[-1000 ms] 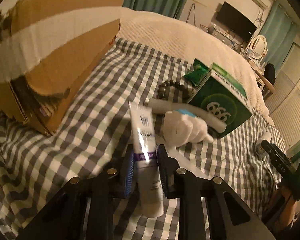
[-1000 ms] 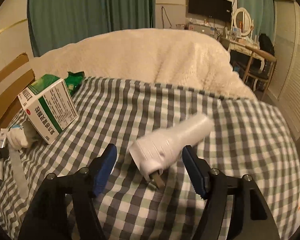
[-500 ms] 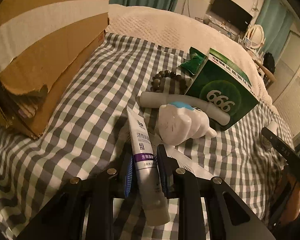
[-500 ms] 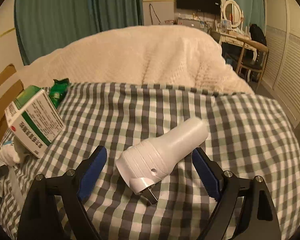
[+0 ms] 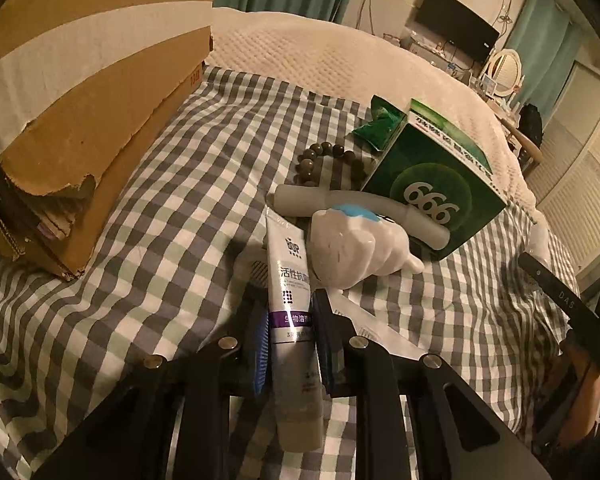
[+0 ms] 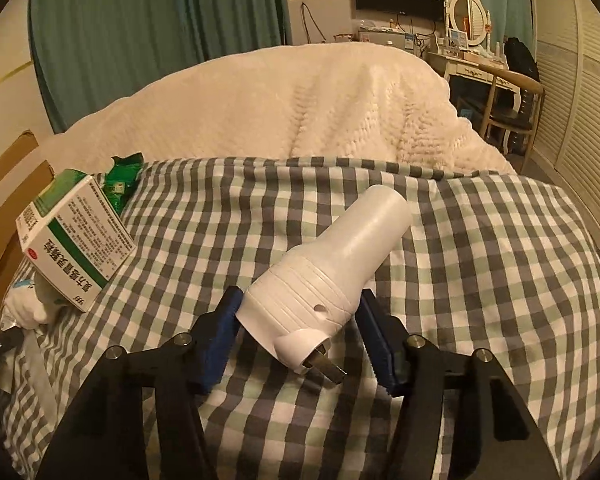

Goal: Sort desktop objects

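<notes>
Left wrist: jaws pinch tube (image 5: 290, 300); shell toy (image 5: 352, 248), green box (image 5: 432, 188) ahead; right jaws closing round plug-in (image 6: 324, 280).

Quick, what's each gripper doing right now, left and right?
Left gripper: closed on the white tube.
Right gripper: jaws closing around the white plug-in device, pads at its sides.

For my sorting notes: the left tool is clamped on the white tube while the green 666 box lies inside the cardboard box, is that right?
Not quite. The left tool does clamp the white tube, but the green 666 box lies on the checked cloth, well apart from the cardboard box, as the left wrist view shows.
</notes>
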Available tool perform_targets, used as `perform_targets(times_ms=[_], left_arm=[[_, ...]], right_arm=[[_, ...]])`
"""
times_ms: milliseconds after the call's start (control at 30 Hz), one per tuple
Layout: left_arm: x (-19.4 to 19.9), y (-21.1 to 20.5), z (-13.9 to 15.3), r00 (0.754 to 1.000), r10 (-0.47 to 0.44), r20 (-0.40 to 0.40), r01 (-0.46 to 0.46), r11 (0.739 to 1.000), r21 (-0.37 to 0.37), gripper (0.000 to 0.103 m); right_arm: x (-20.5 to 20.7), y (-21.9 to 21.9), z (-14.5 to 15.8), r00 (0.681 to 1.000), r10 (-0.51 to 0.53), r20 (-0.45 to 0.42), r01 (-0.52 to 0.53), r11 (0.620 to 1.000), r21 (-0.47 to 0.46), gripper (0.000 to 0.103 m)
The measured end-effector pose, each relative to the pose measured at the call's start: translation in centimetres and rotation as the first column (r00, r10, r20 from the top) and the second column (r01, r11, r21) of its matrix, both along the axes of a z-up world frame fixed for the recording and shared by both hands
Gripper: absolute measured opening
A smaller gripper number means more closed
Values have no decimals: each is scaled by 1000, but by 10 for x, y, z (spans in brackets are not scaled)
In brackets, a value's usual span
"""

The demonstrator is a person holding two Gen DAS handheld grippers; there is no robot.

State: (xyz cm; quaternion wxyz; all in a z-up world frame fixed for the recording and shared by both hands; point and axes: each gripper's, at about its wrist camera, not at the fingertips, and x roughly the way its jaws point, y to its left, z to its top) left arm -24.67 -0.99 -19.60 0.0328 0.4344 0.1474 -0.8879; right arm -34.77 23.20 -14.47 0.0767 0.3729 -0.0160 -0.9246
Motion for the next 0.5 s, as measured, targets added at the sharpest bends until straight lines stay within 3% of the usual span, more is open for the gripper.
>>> perform_targets(times_ms=[500], left_arm=[[-2,4,-5,999,-33,20,33,999,-16,21]], right_arm=[[12,-28,21,993,106,-47,-105,994,7,57]])
